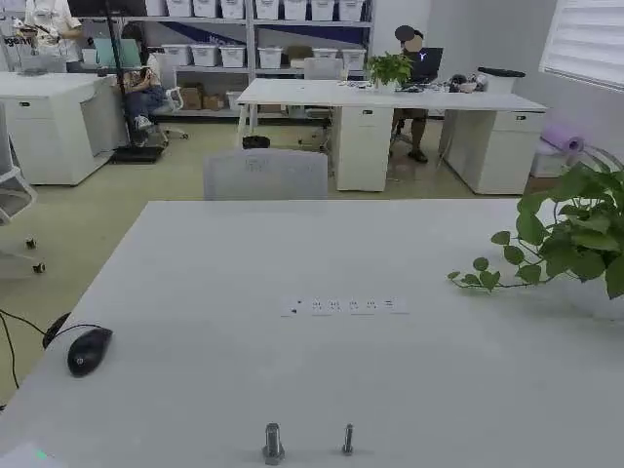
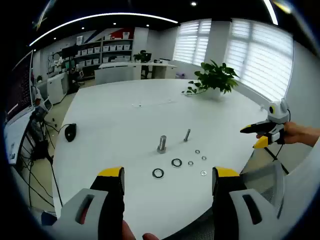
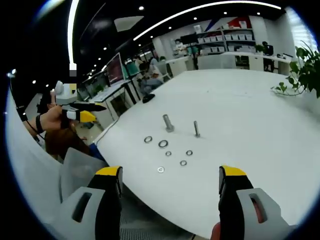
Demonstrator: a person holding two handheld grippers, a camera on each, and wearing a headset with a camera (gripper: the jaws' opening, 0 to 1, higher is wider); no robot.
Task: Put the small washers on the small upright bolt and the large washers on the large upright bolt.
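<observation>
Two bolts stand upright near the table's front edge: the large bolt (image 1: 273, 444) (image 2: 162, 143) (image 3: 167, 123) on the left and the small bolt (image 1: 347, 440) (image 2: 187, 135) (image 3: 196, 129) on the right. Two large washers (image 2: 158, 173) (image 3: 163, 144) and several small washers (image 2: 197, 151) (image 3: 183, 163) lie flat on the table in front of the bolts. My left gripper (image 2: 169, 173) (image 3: 85, 112) is open and holds nothing, back from the table's near edge. My right gripper (image 3: 170, 172) (image 2: 255, 135) is also open and holds nothing, off the table's front right corner.
A black mouse (image 1: 88, 350) with its cable lies at the table's left. A leafy plant (image 1: 575, 234) stands at the right edge. A socket strip (image 1: 346, 306) is set in the table's middle. A grey chair (image 1: 265, 174) stands at the far side.
</observation>
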